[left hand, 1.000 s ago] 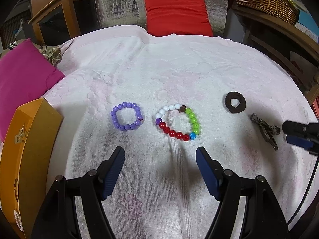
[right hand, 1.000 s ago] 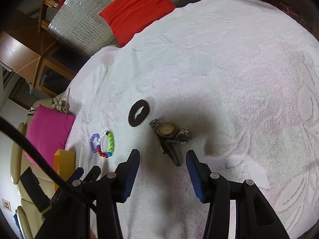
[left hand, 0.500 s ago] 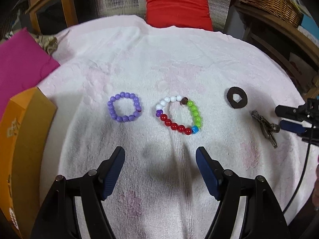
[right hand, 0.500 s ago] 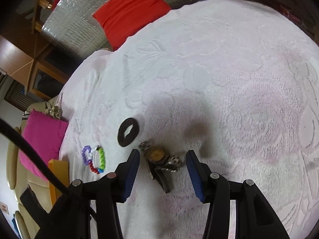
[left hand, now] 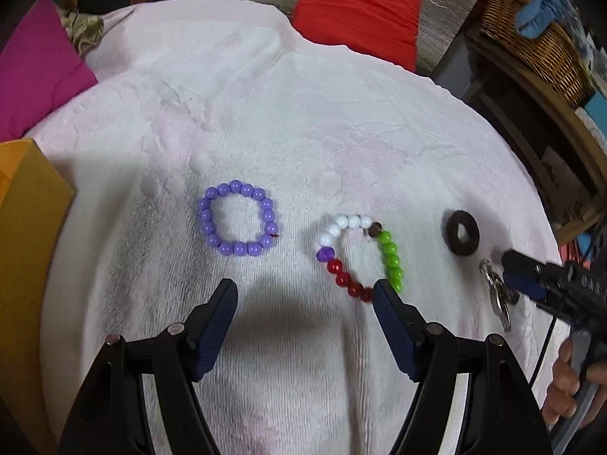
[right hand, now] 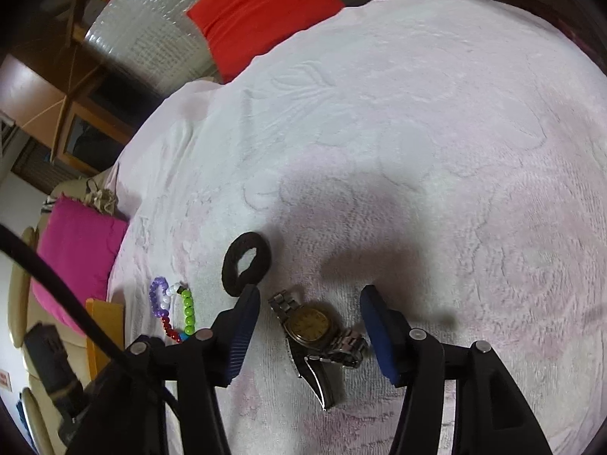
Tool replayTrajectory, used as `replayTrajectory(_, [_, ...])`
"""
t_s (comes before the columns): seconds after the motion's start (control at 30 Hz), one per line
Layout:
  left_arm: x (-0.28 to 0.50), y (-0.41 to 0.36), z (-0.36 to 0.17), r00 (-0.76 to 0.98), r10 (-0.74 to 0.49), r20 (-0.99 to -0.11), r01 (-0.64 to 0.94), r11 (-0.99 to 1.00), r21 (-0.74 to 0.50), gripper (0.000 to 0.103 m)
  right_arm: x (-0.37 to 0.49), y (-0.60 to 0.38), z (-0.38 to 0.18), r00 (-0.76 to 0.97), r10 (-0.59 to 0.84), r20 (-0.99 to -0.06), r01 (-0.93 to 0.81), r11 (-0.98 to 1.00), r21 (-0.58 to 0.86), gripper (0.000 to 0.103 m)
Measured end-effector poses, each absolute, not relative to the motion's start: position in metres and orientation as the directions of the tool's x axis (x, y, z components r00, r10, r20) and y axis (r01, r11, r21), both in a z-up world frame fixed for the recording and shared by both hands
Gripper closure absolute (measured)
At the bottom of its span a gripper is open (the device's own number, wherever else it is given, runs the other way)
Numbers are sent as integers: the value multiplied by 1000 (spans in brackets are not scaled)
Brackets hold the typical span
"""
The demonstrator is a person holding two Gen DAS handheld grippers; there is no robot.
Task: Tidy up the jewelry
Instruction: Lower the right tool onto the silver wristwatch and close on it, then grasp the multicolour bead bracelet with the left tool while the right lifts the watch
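Note:
On the white towel lie a purple bead bracelet (left hand: 238,223), a multicoloured bead bracelet (left hand: 358,256), a black ring-shaped hair tie (left hand: 461,232) and a metal wristwatch (right hand: 311,328). My left gripper (left hand: 305,295) is open just in front of the two bracelets, its right fingertip over the coloured one's red beads. My right gripper (right hand: 309,299) straddles the watch with jaws opening; the pads stand apart from it. In the left wrist view the right gripper (left hand: 521,273) sits at the watch (left hand: 497,299). The right wrist view also shows the hair tie (right hand: 246,263) and coloured bracelet (right hand: 178,313).
An orange box (left hand: 26,250) stands at the towel's left edge, beside a magenta cushion (left hand: 34,72). A red cushion (left hand: 360,7) lies at the back. A wicker basket (left hand: 538,34) sits on a shelf at the right. A person's hand (left hand: 569,383) holds the right gripper.
Both grippers have moved forward and down toward the jewelry. The watch now lies between the right gripper's fingers, which stand wider apart. The left view has rolled, and its fingertip reaches the coloured bracelet.

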State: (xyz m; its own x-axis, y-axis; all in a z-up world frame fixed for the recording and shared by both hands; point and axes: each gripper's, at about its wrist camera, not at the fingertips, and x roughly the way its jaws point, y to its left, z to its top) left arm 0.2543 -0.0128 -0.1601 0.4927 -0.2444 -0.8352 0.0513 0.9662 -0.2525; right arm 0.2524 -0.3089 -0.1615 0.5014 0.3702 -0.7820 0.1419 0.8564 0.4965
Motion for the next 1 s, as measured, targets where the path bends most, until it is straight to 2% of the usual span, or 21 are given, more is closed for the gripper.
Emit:
replayTrajectory(0.07, [259, -12, -162, 495, -279, -823, 56, 955, -290, 29, 251, -306, -162, 492, 399, -773, 115, 851, 513, 44])
replayTrajectory(0.2, [263, -15, -164, 513, -316, -798, 68, 942, -329, 29, 246, -302, -162, 468, 417, -779, 82, 857, 508, 67])
replayTrajectory(0.27, [263, -19, -163, 529, -319, -786, 83, 942, -327, 29, 242, -307, -165, 438, 501, -747, 81, 805, 588, 75])
replayTrajectory(0.3, [263, -21, -162, 536, -317, -782, 90, 943, -321, 33, 240, -310, -166, 436, 527, -730, 85, 783, 616, 76])
replayTrajectory(0.33, [263, -24, -161, 544, -315, -778, 102, 945, -312, 37, 238, -314, -166, 440, 532, -723, 91, 775, 626, 76])
replayTrajectory(0.4, [266, -30, -162, 540, -320, -778, 124, 945, -302, 56, 236, -319, -164, 458, 499, -736, 111, 789, 604, 75])
replayTrajectory(0.5, [267, -35, -168, 526, -316, -790, 132, 948, -291, 65, 238, -320, -164, 461, 456, -761, 143, 809, 570, 73])
replayTrajectory(0.57, [269, -37, -170, 529, -306, -791, 132, 951, -279, 65, 240, -318, -164, 460, 435, -774, 143, 824, 548, 73])
replayTrajectory(0.7, [272, -34, -170, 521, -327, -788, 117, 942, -314, 61, 245, -308, -163, 464, 431, -774, 115, 837, 535, 54])
replayTrajectory(0.77, [274, -33, -171, 519, -344, -782, 119, 935, -333, 57, 245, -301, -162, 471, 421, -775, 100, 848, 521, 53])
replayTrajectory(0.93, [276, -29, -172, 531, -338, -777, 119, 937, -327, 57, 238, -282, -161, 483, 362, -798, 35, 902, 430, 53])
replayTrajectory(1.0, [279, -30, -173, 538, -334, -774, 114, 939, -325, 57, 235, -271, -160, 494, 311, -812, 9, 932, 363, 58])
